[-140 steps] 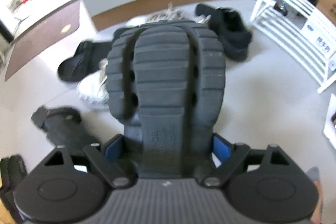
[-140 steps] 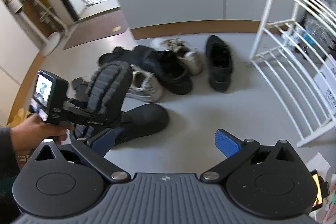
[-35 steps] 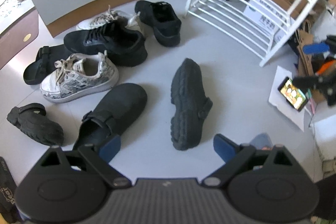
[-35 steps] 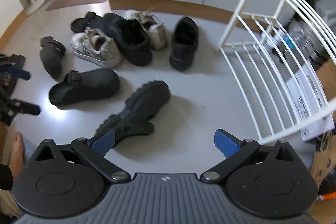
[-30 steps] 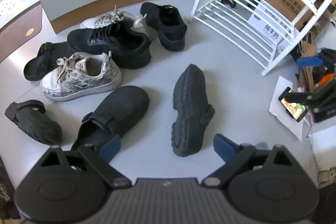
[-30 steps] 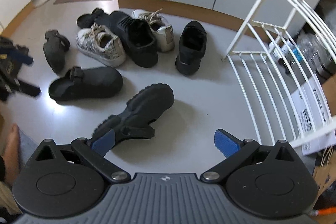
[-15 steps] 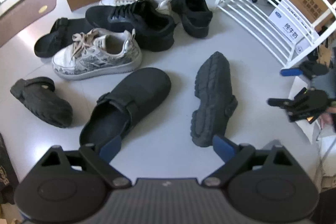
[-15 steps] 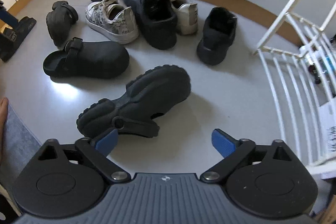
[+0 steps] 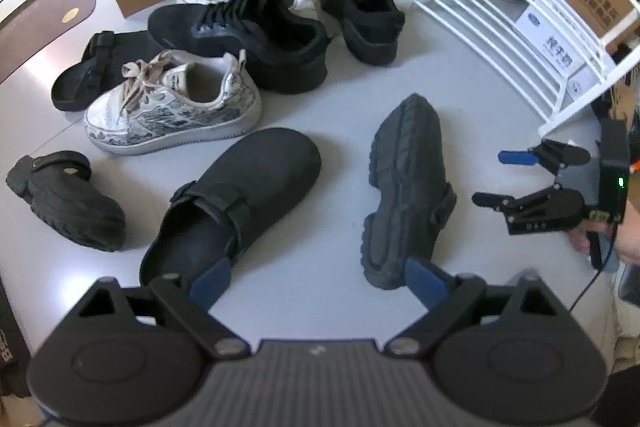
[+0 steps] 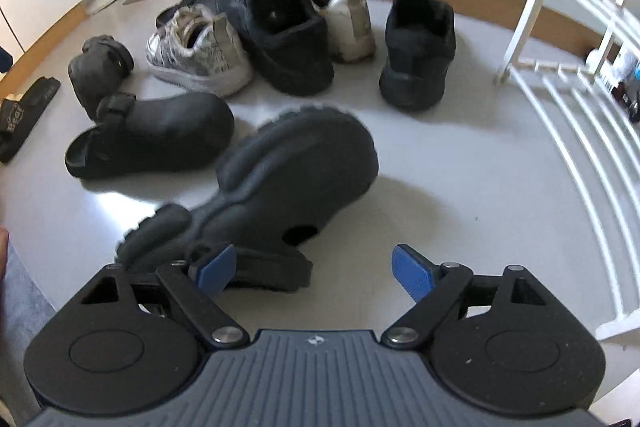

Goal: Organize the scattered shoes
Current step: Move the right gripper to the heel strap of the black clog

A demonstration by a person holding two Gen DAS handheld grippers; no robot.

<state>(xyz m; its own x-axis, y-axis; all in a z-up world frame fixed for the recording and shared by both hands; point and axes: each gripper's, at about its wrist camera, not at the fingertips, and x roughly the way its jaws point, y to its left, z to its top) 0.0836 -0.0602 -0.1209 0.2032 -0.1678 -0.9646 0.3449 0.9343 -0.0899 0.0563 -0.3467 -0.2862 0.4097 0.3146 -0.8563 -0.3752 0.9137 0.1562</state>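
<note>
Nearest, the right tool (image 10: 310, 271) is seen released, its jaws lately narrowing around nothing, above the tipped black clog (image 10: 280, 183) on the floor (image 10: 460, 187). Only the left view shows the left tool (image 9: 318, 283) released, and possibly a phone's edge. Farther off, sneakers (image 9: 176, 107) and a white rack (image 9: 512, 27) are seen.

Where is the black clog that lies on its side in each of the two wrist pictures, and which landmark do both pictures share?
Left wrist view: the tipped black clog is right of centre, sole showing, beside the upright clog.
Right wrist view: the tipped black clog is at centre, just ahead of the right gripper.
Shared landmark: the white shoe rack, at the right in both.
</note>
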